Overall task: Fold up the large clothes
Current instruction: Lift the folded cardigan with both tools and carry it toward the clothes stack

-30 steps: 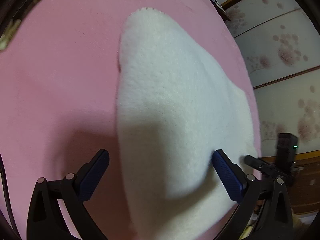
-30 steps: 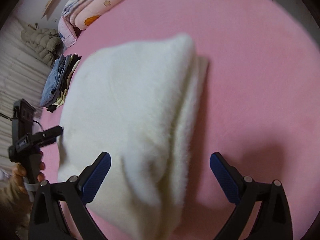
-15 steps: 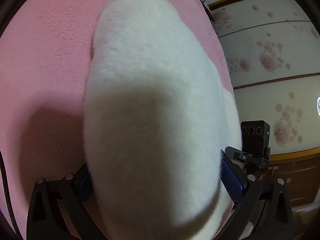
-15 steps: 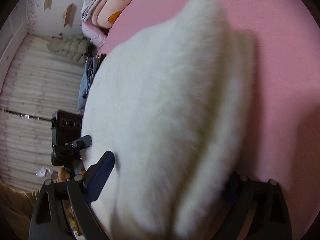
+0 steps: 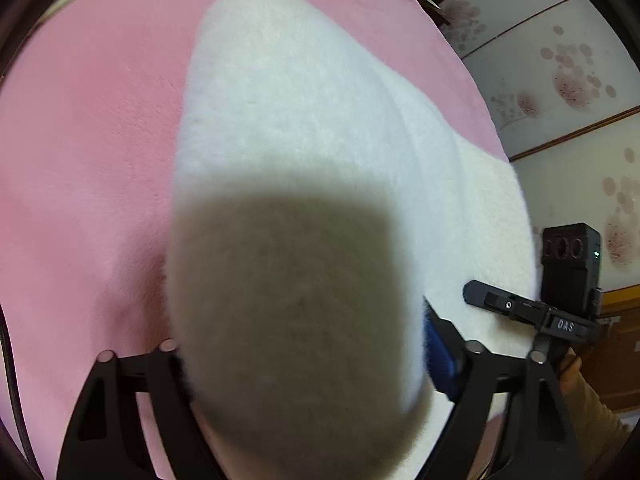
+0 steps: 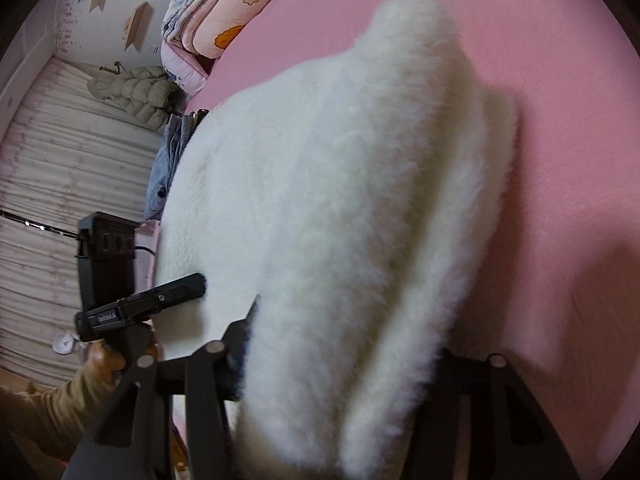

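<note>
Pink bed (image 5: pixel 88 152); both jaws just closed onto white fleece (image 5: pixel 304 128). Folded quilts (image 6: pixel 216 8) only right view.

The garment (image 5: pixel 320 128) lies on the bed (image 5: pixel 88 152), stacked clothes (image 6: pixel 168 160) beyond it.

Pink bed (image 5: pixel 100 128) — white fleece garment (image 5: pixel 304 112)

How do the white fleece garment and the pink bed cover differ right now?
The white fleece garment is long-piled and fluffy; the pink bed cover has a short, smooth nap. The garment is bunched into thick layers with its near end between the jaws of the left hand-held gripper and the right hand-held gripper, which have just been closing; the cover lies flat and spread. The garment is small beside the cover, which runs beyond it. Both are soft plain fabrics.
</note>
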A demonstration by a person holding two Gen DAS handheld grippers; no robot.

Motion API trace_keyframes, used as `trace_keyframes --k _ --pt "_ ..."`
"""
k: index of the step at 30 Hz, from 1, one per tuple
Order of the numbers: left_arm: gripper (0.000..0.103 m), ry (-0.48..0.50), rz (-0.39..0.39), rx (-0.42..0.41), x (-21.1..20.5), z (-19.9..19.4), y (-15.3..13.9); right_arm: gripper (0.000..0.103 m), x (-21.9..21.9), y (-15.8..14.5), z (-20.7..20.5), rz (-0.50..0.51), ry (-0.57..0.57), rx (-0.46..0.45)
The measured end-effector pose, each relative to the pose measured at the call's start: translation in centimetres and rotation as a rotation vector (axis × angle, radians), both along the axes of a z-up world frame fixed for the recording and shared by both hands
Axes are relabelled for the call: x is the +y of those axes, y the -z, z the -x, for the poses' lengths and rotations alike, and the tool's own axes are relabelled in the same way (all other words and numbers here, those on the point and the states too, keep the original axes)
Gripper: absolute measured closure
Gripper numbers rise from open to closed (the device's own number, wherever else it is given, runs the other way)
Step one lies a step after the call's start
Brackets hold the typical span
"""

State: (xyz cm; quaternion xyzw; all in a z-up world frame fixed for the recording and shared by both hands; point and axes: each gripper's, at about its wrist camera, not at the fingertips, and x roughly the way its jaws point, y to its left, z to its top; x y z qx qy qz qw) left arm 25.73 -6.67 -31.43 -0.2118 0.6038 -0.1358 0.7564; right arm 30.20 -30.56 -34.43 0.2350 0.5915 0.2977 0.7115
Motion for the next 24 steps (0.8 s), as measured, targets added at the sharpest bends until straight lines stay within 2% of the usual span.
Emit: trace_keyframes --k 6,10,15,20,24 --pt "0.028 -0.033 -0.046 -0.007 -0.4 2.8 -4.3 0.058 1.0 -3.9 2.2 0.072 -0.030 -0.019" --pt "0.028 -0.057 -0.042 -0.003 -0.6 6.4 -7.4 0.058 1.7 -7.1 5.2 0.087 -0.049 -0.032" --pt "0.028 -0.100 -0.042 -0.010 -0.1 11.9 -13.1 0.058 2.9 -11.7 9.6 0.076 -0.088 -0.051" --pt "0.028 -0.130 -0.051 -0.033 2.9 16.0 -18.9 0.059 5.9 -16.9 12.6 0.039 -0.153 -0.083" --pt "0.028 -0.172 -0.068 -0.085 7.4 17.9 -22.9 0.059 10.0 -20.5 13.3 0.014 -0.207 -0.147"
